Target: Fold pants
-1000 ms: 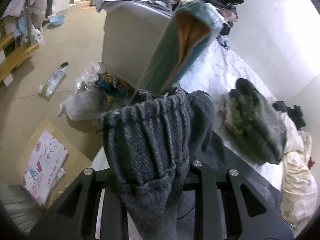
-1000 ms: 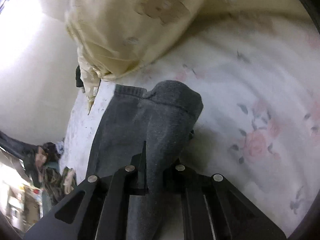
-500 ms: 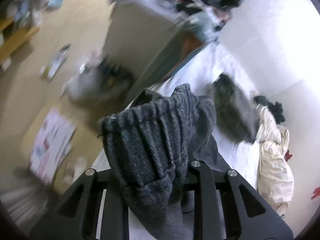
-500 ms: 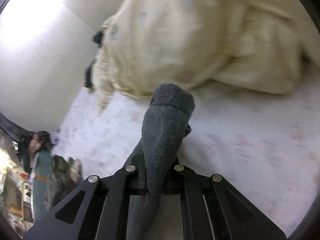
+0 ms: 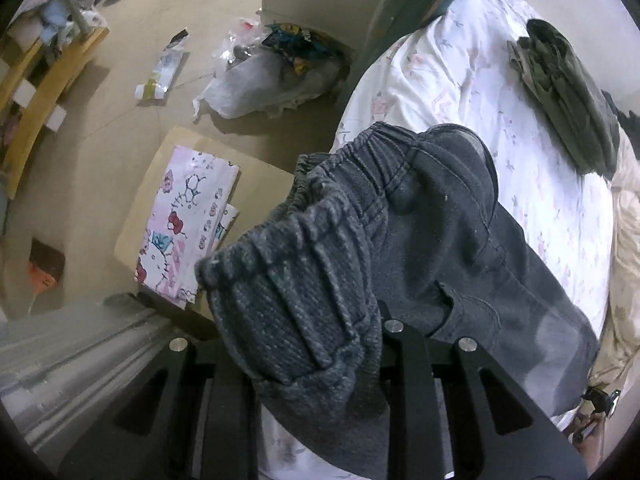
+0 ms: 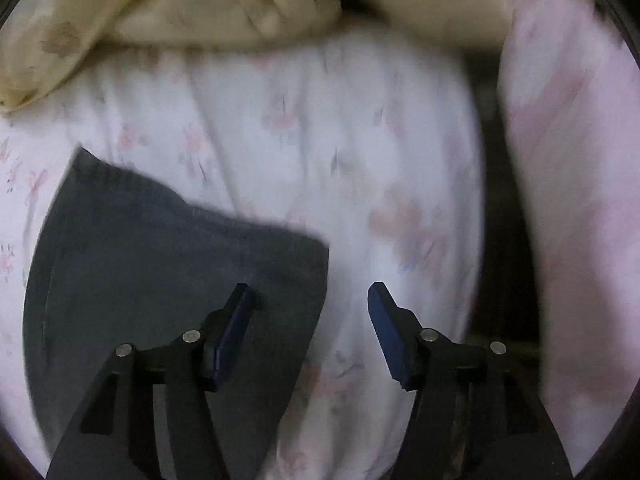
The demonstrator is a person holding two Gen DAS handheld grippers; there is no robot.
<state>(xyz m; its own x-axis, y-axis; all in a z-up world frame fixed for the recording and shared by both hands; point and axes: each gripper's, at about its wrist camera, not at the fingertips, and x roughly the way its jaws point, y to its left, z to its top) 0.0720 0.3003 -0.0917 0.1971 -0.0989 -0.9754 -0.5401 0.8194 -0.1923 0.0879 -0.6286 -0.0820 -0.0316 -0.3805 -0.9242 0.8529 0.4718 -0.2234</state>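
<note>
The left gripper (image 5: 320, 344) is clamped on the elastic waistband of the grey pants (image 5: 440, 240), which bunches up over its fingers and hides the fingertips. From there the garment trails toward 4 o'clock across the floral bed (image 5: 460, 80). At 9 o'clock of the waistband, on the floor, lie a pink cartoon-print pack (image 5: 188, 224) and, higher up, a plastic bag (image 5: 260, 84); at 2 o'clock a green garment (image 5: 568, 92) sits on the bed, well apart from the pants.

In the right wrist view the right gripper (image 6: 310, 300) stands wide open and holds nothing. Its left finger (image 6: 230, 336) hangs over the dark leg end of the pants, which lies flat on the sheet at 9 o'clock; whether the finger touches the cloth cannot be told. A cream quilt (image 6: 168, 8) fills the 12 o'clock edge.

The fold looks barely begun: one end is laid out, the waist is held up, and no crease or doubled layer shows. The stretch of pants between the two views is cut off, and the right view is blurred, so the hem's detail is hard to make out.
</note>
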